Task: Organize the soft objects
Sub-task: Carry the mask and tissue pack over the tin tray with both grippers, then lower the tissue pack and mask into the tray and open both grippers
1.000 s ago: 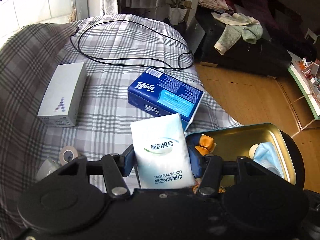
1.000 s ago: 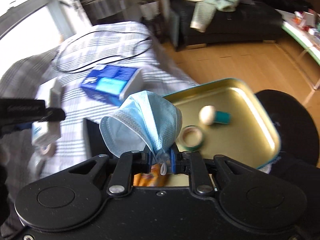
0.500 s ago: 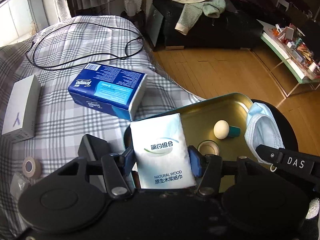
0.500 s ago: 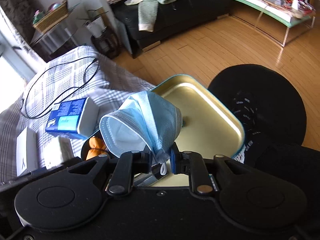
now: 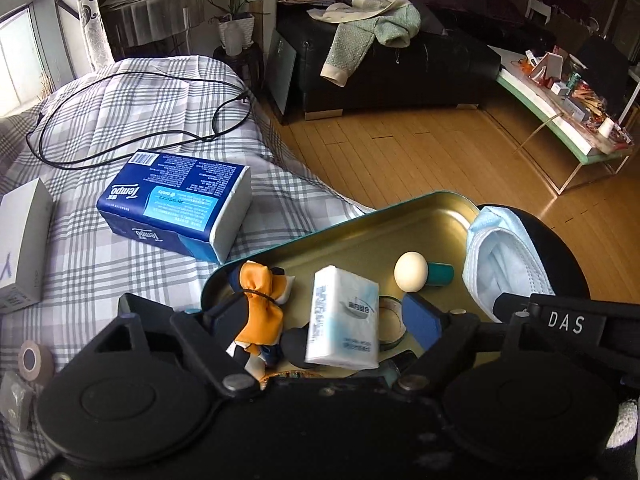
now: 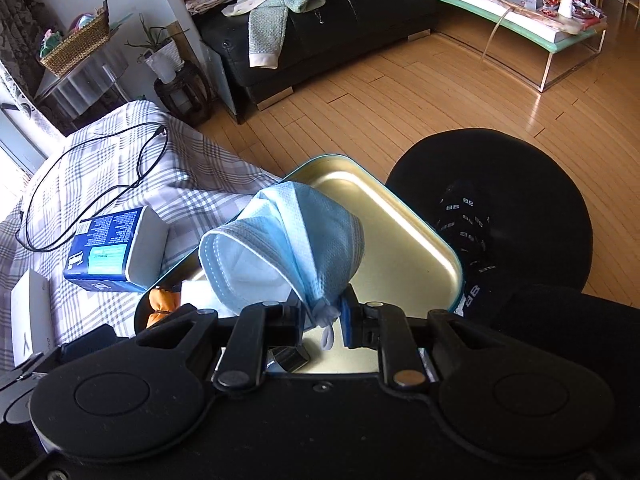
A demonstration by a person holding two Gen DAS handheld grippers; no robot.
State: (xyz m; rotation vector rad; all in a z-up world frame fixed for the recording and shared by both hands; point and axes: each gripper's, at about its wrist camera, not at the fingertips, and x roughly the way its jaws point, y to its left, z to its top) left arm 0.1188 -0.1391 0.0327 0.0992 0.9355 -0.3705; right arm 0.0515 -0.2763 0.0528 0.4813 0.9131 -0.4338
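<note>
**Left gripper letting go over the tin, right gripper next with the mask**

Left gripper (image 5: 320, 316): jaws opening, blue pads clear of the small tissue pack (image 5: 344, 320), which sits tilted between them, blurred, above the floor of the gold tin tray (image 5: 360, 220). Right gripper (image 6: 322, 316): clamped tight on the gathered edge of a blue face mask (image 6: 288, 240), held up over the same tray, just beside the left gripper.

Step in hand, by the look of it: dropping soft things into the tray, tissue pack first. Next move likely calls for lowering the mask over a bare patch of tray floor, ahead of the right jaws, then releasing; also pulling the left jaws back without knocking the pack.

Counted, largest first:
- One plaid-covered bed (image 5: 132, 112), ahead-left of both grippers.
- One tray.
- One big Tempo tissue pack (image 5: 176, 204), on the bed, ahead-left of the left gripper.
- One white box (image 5: 24, 236), far left.
- One mask.
- One small tissue pack.
- One orange plush toy (image 5: 260, 304), in the tray by the left jaw.
- Two tape rolls: one in the tray (image 5: 390, 320), one on the bed (image 5: 34, 360).
</note>
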